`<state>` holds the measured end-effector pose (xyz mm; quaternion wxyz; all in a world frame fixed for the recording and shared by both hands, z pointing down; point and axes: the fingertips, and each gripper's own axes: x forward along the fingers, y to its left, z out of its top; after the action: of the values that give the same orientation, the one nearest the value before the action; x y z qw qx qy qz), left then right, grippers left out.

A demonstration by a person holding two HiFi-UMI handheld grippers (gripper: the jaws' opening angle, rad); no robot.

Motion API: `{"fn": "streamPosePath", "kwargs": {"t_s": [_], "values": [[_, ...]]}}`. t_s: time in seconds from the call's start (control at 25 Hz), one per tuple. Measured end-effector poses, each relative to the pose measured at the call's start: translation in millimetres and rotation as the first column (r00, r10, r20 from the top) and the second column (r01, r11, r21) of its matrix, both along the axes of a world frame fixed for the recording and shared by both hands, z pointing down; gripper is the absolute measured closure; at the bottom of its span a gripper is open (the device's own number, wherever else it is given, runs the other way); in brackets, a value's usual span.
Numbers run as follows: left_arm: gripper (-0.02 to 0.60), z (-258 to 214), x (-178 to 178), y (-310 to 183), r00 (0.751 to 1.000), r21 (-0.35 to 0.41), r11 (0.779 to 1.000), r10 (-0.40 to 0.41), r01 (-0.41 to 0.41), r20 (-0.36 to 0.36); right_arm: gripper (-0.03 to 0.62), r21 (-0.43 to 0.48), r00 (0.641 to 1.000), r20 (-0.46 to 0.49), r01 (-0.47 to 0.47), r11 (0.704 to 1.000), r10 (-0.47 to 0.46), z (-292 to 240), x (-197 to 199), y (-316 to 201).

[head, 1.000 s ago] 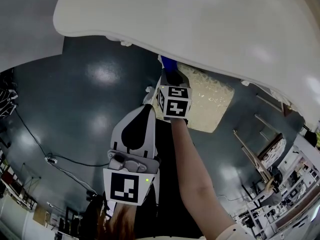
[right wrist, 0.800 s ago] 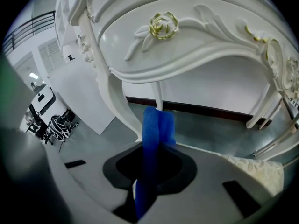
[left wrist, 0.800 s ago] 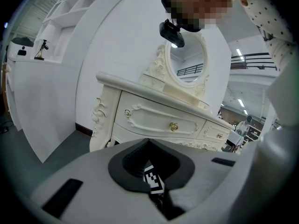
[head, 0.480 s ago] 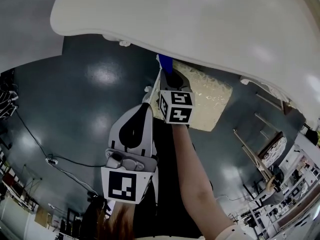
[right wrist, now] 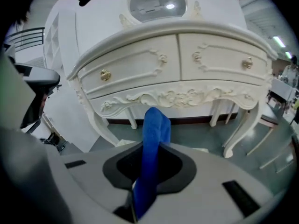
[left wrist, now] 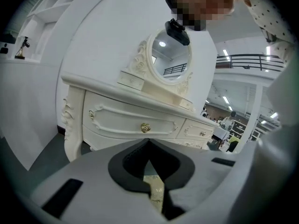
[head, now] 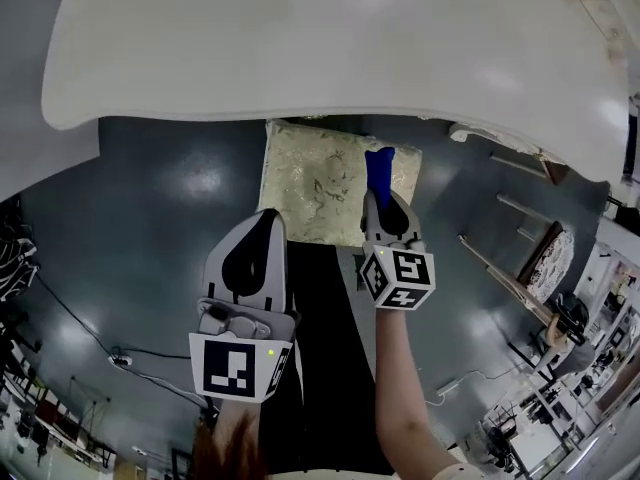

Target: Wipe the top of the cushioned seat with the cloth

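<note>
A big white table (head: 330, 58) with drawers, gold knobs (left wrist: 145, 128) and a round mirror (left wrist: 170, 57) hangs over the far edge of the cushioned seat (head: 315, 183). The right gripper (head: 385, 206) pinches the blue cloth (head: 379, 168) over the seat's right side. The left gripper (head: 262, 223) is closed on nothing, by the seat's near left corner. The floor (head: 170, 188) is dark grey and shiny.

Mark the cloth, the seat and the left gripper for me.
cloth (right wrist: 155, 125): right gripper view, the free end above the jaws.
seat (head: 310, 183): head view, middle of the cushion top.
left gripper (head: 265, 216): head view, the jaw tips.
</note>
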<state>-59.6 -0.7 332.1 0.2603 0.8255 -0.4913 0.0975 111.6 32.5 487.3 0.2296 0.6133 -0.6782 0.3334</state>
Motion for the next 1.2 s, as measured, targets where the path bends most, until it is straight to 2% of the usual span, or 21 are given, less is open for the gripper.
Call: {"fn": "streamPosePath", "kwargs": {"t_s": [0.28,0.44,0.72,0.88,1.2], "values": [[0.583,-1.5,39.2,11.5,0.996,-0.002,0.996,0.088,-0.088,-0.008,0.533,-0.02,0.976,-0.131,-0.178,0.984,0.174,4.0,107.0,50.8],[0.583,3.3,51.3,20.1,0.993,-0.011,0.993,0.118,-0.118,-0.002,0.533,-0.068,0.957,-0.19,-0.237,0.969,0.221,31.4,144.5,71.8],[0.583,7.2,60.7,31.5,0.989,-0.021,0.989,0.145,-0.145,0.005,0.533,-0.18,0.961,-0.207,-0.22,0.959,0.181,81.1,149.5,85.8],[0.583,7.5,59.1,33.0,0.99,-0.022,0.99,0.142,-0.142,0.008,0.533,-0.207,0.961,-0.203,-0.23,0.951,0.189,95.4,146.8,83.8],[0.583,9.6,48.9,34.7,0.993,-0.028,0.992,0.12,-0.12,0.005,0.533,-0.274,0.968,-0.209,-0.196,0.942,0.141,117.1,130.4,77.4]]}}
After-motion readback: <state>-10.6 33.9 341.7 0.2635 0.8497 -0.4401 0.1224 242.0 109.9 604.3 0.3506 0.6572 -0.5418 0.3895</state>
